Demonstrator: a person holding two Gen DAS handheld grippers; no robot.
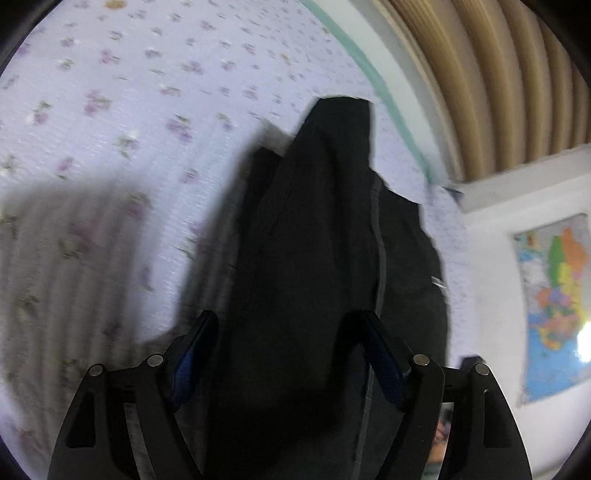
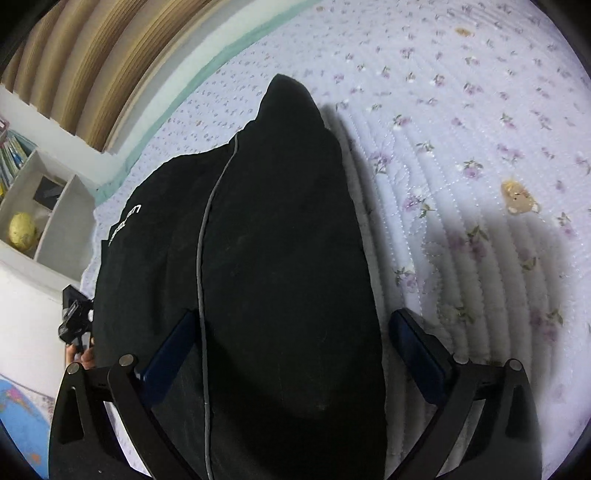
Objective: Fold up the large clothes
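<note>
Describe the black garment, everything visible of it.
The black garment is dark, matte cloth with a thin grey seam line running its length and small white lettering near one edge. It lies bunched and partly folded on the floral quilt, tapering to a point far from the cameras. It fills the space between the spread fingers of both the left gripper and right gripper.

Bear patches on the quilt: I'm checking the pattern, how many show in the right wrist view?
2: one bear patch right of the black garment, a fainter one near the top. The garment may hide others.
</note>
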